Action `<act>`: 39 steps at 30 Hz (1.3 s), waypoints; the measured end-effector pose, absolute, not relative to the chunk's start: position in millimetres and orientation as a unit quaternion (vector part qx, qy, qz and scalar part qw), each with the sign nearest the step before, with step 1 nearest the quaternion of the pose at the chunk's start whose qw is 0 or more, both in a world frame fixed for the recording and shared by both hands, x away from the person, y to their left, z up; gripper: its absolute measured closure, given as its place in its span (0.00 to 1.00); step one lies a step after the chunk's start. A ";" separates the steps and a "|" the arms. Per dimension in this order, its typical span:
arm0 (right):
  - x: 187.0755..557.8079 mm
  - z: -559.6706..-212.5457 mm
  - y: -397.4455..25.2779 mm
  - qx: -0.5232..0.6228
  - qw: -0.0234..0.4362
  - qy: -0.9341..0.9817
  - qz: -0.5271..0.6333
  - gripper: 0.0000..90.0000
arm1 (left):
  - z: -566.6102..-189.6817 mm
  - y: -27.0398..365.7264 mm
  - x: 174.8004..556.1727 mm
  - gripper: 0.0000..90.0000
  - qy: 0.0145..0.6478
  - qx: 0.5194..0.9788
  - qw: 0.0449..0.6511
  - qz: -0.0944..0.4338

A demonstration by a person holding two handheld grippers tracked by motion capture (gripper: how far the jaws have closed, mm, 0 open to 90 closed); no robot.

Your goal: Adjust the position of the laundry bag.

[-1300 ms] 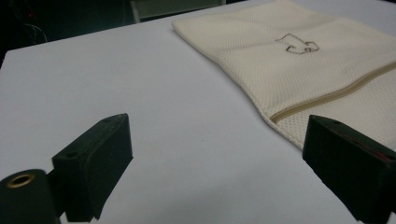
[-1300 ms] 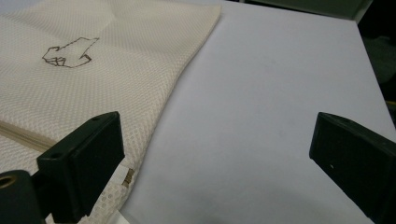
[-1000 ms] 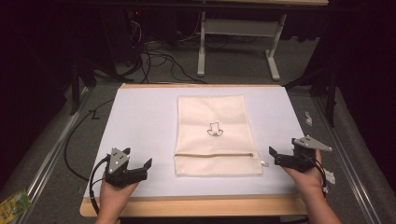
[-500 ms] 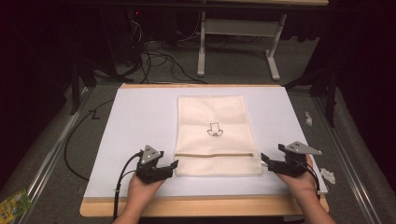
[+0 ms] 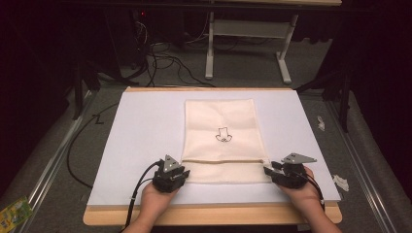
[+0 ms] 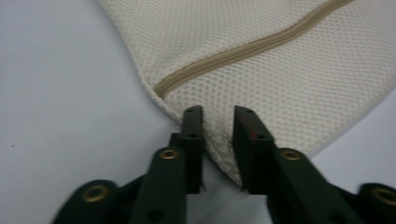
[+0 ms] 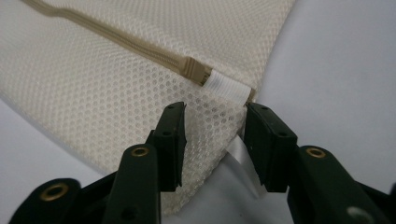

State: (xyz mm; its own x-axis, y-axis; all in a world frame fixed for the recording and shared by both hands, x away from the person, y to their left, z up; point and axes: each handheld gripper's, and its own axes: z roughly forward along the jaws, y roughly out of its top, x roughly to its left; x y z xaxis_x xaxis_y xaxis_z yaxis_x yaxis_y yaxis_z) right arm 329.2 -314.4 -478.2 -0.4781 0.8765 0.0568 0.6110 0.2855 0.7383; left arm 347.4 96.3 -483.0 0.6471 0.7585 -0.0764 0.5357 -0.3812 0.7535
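a cream mesh bag [image 5: 224, 141] lies flat near the middle of the white counter [image 5: 141, 126], its zipper [image 6: 243, 51] running across near the person's edge and a small drawn mark [image 5: 224, 135] on its upper part. the left gripper [image 6: 218, 116] sits at the bag's near left corner, jaws parted a little with the mesh edge between them, not clamped. the right gripper [image 7: 214, 114] stands at the near right corner, jaws wider apart around the mesh by a white tab [image 7: 228, 88].
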 end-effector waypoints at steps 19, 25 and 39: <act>302.3 -469.8 -314.1 0.445 0.175 0.816 0.326 0.95 | -477.5 102.9 326.6 0.95 0.354 0.844 0.389 0.103; 281.3 -468.9 -314.0 0.433 0.177 0.823 0.322 0.95 | -475.7 102.4 314.2 0.95 0.348 0.850 0.383 0.096; 285.7 -464.3 -328.6 0.465 0.179 0.783 0.372 0.75 | -460.7 121.7 320.3 0.56 0.387 0.800 0.438 0.135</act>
